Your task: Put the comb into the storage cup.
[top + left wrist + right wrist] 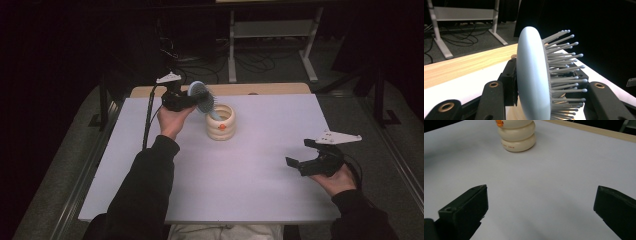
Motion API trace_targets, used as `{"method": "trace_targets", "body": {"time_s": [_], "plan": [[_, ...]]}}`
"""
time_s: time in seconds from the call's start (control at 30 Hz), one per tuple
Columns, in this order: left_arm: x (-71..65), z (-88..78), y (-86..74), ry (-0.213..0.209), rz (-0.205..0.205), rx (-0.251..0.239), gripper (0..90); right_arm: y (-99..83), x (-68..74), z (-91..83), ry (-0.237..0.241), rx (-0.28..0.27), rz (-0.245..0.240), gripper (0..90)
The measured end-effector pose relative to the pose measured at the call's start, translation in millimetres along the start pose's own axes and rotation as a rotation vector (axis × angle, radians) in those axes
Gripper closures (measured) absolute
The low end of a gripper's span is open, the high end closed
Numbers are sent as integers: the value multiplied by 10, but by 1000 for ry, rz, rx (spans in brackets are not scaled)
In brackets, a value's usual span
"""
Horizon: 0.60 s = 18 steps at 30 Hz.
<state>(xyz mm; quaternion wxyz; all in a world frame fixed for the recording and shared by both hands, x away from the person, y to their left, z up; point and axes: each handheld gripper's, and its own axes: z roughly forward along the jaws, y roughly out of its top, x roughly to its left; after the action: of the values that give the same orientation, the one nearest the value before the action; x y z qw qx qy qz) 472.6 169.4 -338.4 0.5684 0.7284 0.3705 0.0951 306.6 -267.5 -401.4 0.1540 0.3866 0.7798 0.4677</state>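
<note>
One white table (260, 170) held a cream ribbed cup (221, 122) with an orange spot. Left gripper (192, 98) clamped a pale blue hairbrush (202, 98), grey ball-tipped bristles, handle tilted into the cup. Right gripper (302, 152) sat wide open, empty, well apart.

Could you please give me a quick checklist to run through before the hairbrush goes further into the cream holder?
1. Grip on the hairbrush: the left gripper has its jaws clamped on the brush head from both sides. Ok.
2. Handle lined up with the holder: in the high view the handle end sits at the mouth of the cream ribbed holder. Ok.
3. How deep the handle has gone, and whether it touches the inside: cannot tell.
4. Holder upright on the white table: ok.
5. Holder steadied: the right gripper stands open, well away from it, so nothing holds it. Not ok.
</note>
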Motion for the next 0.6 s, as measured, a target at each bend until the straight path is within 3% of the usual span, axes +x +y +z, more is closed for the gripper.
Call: {"method": "trace_targets", "body": {"time_s": [0.4, 0.53, 0.6], "plan": [[-47, 92, -39, -25, 10, 2, 493, 4, 11, -15, -4, -6, -11, 0], [-28, 79, -62, -26, -13, -15, 416, 3, 8, -18, -3, -7, -7, 0], [-22, 58, -71, -16, -16, -30, 328, 3, 1, -22, -5, -12, -4, 0]]}}
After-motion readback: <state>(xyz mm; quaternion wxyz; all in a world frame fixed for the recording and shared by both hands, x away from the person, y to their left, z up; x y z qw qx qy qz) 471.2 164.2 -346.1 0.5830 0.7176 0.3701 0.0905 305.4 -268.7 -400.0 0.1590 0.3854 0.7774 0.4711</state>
